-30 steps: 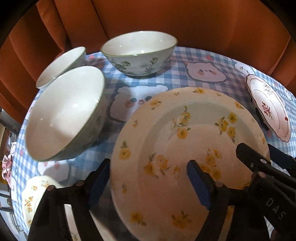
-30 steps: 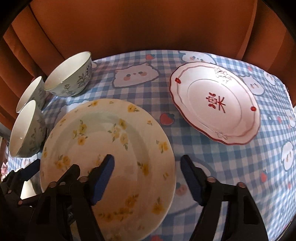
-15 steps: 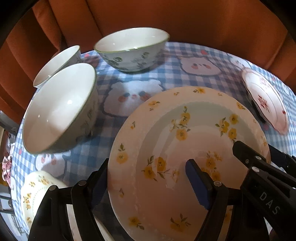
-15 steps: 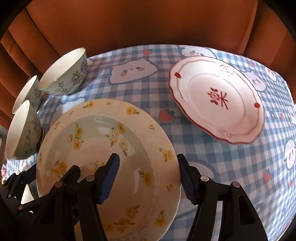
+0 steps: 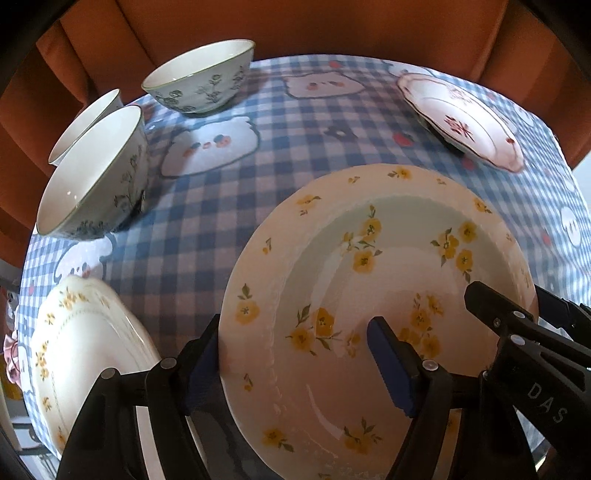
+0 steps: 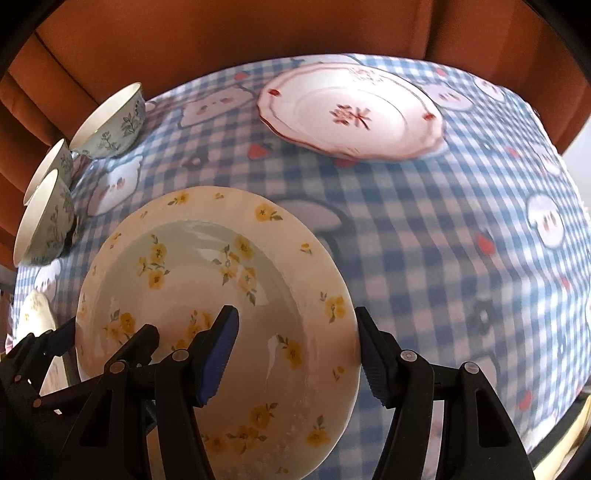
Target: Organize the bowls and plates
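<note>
Yellow-flowered plate (image 5: 369, 295), cream with a pale green well: held off the checked tabletop (image 5: 295, 147) near its front edge, one tool on each side. Left tool (image 5: 299, 362): jaws closing, one blue pad at the outer left rim, the other over the well; whether they press cannot be told. Right tool (image 6: 295, 354): jaws about half open, straddling the plate's right rim, one pad over the well, the other just outside the rim; contact cannot be told. Second yellow-flowered plate (image 5: 85, 350): front left corner, just beside the left tool. Red-patterned plate (image 6: 351, 110): scalloped rim, far right part of the tabletop, well apart from the held plate. Three green-leafed bowls: two (image 5: 92, 173) (image 5: 85, 122) close together at the left edge, the third (image 5: 201, 81) at the far edge. Orange curtain (image 6: 258, 29) beyond the far edge.
</note>
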`<state>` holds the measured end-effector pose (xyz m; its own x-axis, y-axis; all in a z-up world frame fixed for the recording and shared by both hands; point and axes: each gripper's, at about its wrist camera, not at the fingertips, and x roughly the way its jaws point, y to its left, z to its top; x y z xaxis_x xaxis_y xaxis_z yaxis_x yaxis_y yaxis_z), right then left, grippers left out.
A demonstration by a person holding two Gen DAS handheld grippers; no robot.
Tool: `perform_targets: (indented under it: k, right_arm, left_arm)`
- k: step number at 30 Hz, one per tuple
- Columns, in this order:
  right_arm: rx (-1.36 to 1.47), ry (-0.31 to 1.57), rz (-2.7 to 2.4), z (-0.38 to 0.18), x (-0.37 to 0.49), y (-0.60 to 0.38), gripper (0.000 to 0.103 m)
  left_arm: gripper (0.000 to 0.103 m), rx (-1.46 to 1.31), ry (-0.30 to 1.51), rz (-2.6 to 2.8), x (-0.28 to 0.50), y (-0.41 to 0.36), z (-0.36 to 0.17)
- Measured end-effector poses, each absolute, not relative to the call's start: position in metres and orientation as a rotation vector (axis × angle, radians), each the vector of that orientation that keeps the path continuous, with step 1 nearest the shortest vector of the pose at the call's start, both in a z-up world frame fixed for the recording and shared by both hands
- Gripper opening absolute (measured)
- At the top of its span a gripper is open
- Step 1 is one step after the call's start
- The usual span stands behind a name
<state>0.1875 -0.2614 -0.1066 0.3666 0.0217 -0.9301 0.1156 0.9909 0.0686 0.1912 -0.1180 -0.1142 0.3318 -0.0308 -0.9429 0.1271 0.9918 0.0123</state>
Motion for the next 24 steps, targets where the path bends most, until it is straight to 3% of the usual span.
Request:
perform_targets:
  k: [9, 13, 16, 24]
  right_arm:
    - [0.146, 1.185, -0.021, -0.107, 0.180, -0.271, 0.063]
    - [0.096, 1.191, 0.006, -0.111, 0.184, -0.272, 0.052]
    - [0.073, 1.184, 0.018, -0.111, 0.183, -0.270, 0.053]
    - [0.065, 1.213, 0.030, -0.112, 0.188, -0.271, 0.053]
  left_arm:
    - [0.080, 0.069, 1.223, -0.088, 0.192, -0.117, -0.115]
    - [0.080, 0.065, 1.237, -0.069, 0.194, -0.118, -0.115]
    - [0.083, 0.055, 1.246, -0.059, 0.195, -0.120, -0.116]
    - [0.078, 0.033, 1.251, -0.012, 0.193, -0.119, -0.114]
